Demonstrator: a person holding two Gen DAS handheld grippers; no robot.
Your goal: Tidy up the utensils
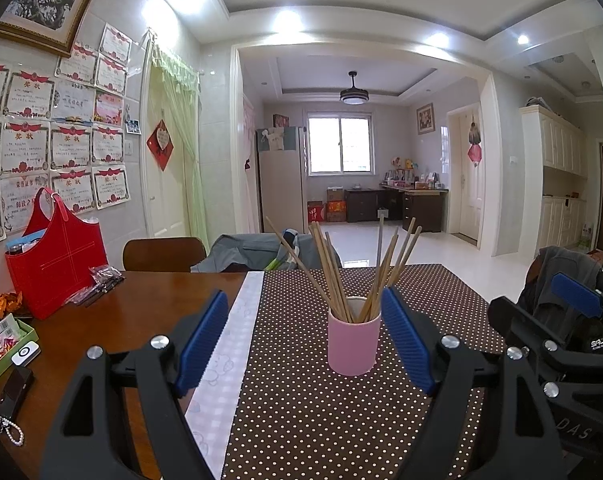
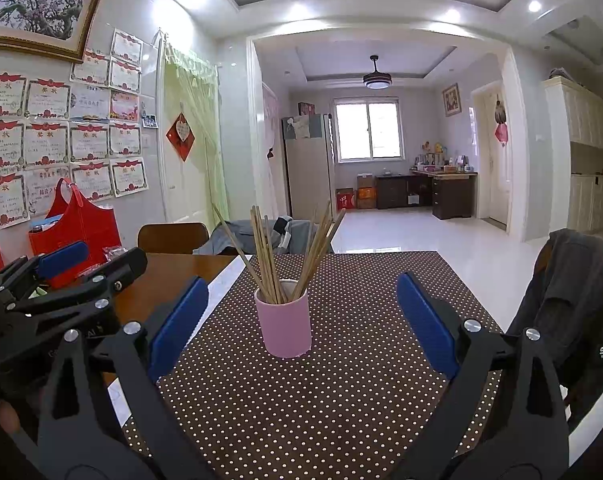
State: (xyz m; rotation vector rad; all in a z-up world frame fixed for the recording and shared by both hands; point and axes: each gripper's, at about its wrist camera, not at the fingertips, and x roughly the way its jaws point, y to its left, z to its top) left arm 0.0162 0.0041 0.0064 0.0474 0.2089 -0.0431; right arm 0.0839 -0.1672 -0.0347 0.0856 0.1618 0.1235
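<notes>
A pink cup (image 1: 354,345) stands upright on the brown polka-dot cloth (image 1: 301,420) and holds several wooden chopsticks (image 1: 333,276) that fan out of its top. My left gripper (image 1: 304,312) is open and empty, its blue pads wide apart, with the cup just ahead between them and nearer the right pad. In the right wrist view the same cup (image 2: 286,326) and chopsticks (image 2: 269,256) stand a little ahead. My right gripper (image 2: 301,300) is open and empty, back from the cup. The left gripper also shows at the left of the right wrist view (image 2: 61,276).
A wooden table (image 1: 149,304) carries a red bag (image 1: 55,256), a packet (image 1: 101,280) and a green tray of small items (image 1: 5,344) at the left. Chairs with clothes stand at the far side (image 1: 257,250) and at the right (image 2: 573,292).
</notes>
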